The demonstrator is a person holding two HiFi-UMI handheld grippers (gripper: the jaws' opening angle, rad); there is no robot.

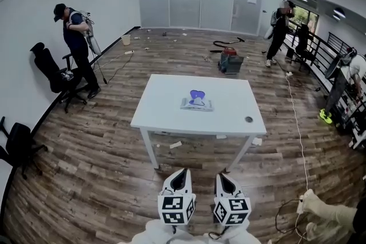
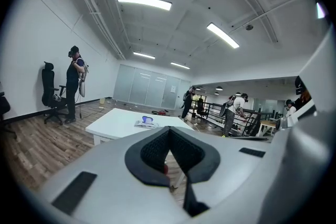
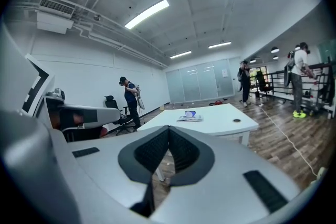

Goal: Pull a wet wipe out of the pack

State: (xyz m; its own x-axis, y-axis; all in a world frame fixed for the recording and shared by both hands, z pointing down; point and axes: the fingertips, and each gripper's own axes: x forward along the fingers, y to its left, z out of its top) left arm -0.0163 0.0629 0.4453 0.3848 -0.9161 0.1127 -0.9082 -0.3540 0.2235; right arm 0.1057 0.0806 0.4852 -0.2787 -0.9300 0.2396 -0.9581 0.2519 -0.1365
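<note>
The wet wipe pack (image 1: 197, 103) lies flat near the middle of the white table (image 1: 166, 117), with a blue part standing up on its top. It shows small and far in the left gripper view as the pack (image 2: 146, 122) and in the right gripper view as the pack (image 3: 189, 117). My left gripper (image 1: 182, 172) and right gripper (image 1: 222, 176) are held side by side well short of the table's near edge, over the wooden floor. Both point toward the table. Each gripper's jaw tips meet, left gripper (image 2: 169, 129) and right gripper (image 3: 169, 128), with nothing between them.
A small dark round object (image 1: 249, 119) sits near the table's right front corner. Scraps lie on the floor under the table. A person (image 1: 77, 46) stands by office chairs (image 1: 54, 74) at the left wall. A red and grey machine (image 1: 230, 60) stands beyond the table, and a white cable (image 1: 297, 128) runs down the right.
</note>
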